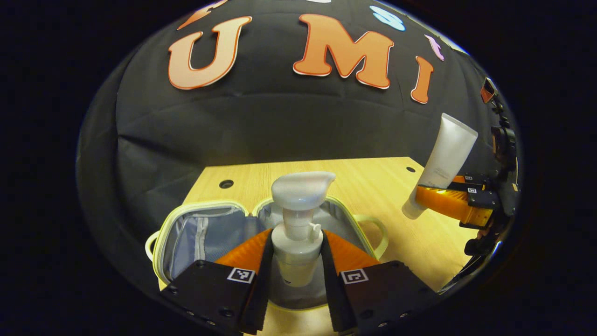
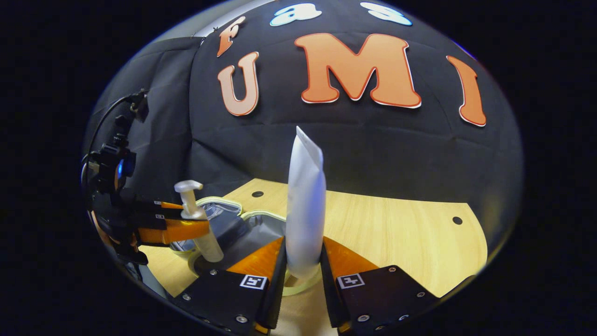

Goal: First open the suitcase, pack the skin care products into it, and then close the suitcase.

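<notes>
A small pale-green suitcase [image 1: 196,219] lies open on the wooden table, its grey lining showing. My left gripper [image 1: 296,261] is shut on a white pump bottle [image 1: 298,224], held upright above the suitcase's right half. In the right gripper view the same pump bottle [image 2: 198,224] hangs over the suitcase [image 2: 224,210] at the left. My right gripper [image 2: 303,266] is shut on a white squeeze tube [image 2: 305,205], standing upright with its cap down near the suitcase rim. In the left gripper view that tube [image 1: 443,163] is held above the table at the far right.
The light wooden table [image 2: 401,233] stretches to the right of the suitcase, with small round holes [image 2: 457,220] in its top. Black cloth forms the booth wall behind. The suitcase's handle [image 1: 380,233] sticks out toward the table's middle.
</notes>
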Tool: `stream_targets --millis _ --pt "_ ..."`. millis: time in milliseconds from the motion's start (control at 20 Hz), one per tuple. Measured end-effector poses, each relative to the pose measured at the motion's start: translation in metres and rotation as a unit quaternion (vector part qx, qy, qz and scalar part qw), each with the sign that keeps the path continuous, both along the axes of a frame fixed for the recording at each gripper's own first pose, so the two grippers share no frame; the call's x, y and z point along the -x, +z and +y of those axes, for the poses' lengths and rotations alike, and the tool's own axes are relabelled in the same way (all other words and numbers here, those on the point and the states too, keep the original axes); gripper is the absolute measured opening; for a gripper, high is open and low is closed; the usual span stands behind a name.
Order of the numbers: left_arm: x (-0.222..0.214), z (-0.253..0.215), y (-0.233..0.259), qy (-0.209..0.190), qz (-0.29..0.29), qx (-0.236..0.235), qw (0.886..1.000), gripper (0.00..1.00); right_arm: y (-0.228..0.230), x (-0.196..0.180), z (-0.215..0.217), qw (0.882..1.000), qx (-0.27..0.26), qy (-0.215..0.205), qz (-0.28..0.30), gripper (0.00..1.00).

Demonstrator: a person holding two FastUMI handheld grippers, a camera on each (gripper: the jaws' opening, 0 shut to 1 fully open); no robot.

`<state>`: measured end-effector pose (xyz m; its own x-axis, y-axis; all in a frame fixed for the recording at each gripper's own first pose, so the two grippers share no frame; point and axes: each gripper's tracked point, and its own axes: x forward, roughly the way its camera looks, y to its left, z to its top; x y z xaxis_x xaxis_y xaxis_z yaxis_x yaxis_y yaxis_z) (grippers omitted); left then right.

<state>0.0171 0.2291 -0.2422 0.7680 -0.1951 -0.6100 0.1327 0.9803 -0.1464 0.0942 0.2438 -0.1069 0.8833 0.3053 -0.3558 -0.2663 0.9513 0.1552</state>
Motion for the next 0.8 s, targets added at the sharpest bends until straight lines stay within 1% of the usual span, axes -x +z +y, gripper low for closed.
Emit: stream_targets --millis 300,500,600,650,700,800 --pt "0.008 0.001 -0.045 -0.016 0.075 0.031 0.997 0.52 -0.01 0.0 0.029 1.0 0.004 0.008 0.019 0.41" --pt "0.003 -0.002 -0.07 -0.028 0.107 0.034 0.993 0.52 -0.019 0.002 0.041 0.999 0.009 0.005 0.034 0.41" --pt "-0.004 -0.002 -0.08 -0.032 0.118 0.03 0.992 0.52 -0.022 0.002 0.045 0.999 0.008 0.003 0.04 0.41" --pt "-0.012 -0.004 -0.078 -0.036 0.106 0.03 0.993 0.54 -0.024 0.002 0.047 0.999 0.011 0.0 0.044 0.41" --pt "-0.019 -0.004 -0.081 -0.037 0.106 0.022 0.993 0.52 -0.026 0.003 0.05 0.999 0.012 0.001 0.048 0.41" --pt "-0.033 -0.007 -0.081 -0.044 0.099 0.011 0.994 0.53 -0.033 0.002 0.055 0.998 0.011 -0.001 0.06 0.41"
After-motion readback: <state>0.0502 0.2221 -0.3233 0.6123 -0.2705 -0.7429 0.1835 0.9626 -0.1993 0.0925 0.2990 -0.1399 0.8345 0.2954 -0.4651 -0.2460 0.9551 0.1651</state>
